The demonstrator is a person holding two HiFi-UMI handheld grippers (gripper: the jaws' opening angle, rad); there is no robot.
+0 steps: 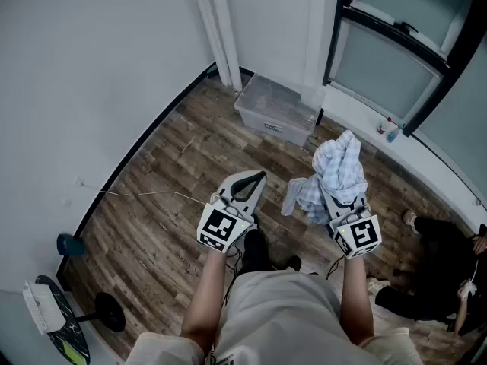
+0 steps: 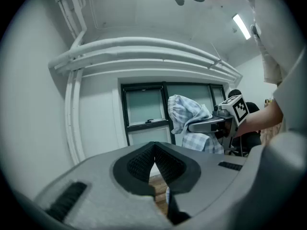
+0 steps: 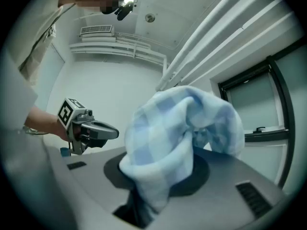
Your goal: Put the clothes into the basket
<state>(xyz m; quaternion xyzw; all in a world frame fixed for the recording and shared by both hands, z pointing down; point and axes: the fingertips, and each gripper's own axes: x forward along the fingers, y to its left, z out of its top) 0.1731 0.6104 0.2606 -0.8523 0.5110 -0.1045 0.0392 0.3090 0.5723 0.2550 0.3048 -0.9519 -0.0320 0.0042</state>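
the right gripper (image 1: 340,204) is clamped on the checked cloth (image 1: 340,164) and held level, with the cloth bunched over its jaws. the basket (image 1: 266,122) stands on the floor (image 1: 163,204) by the wall, ahead and slightly left, well apart. the left gripper (image 1: 256,179), jaws together, carries nothing.
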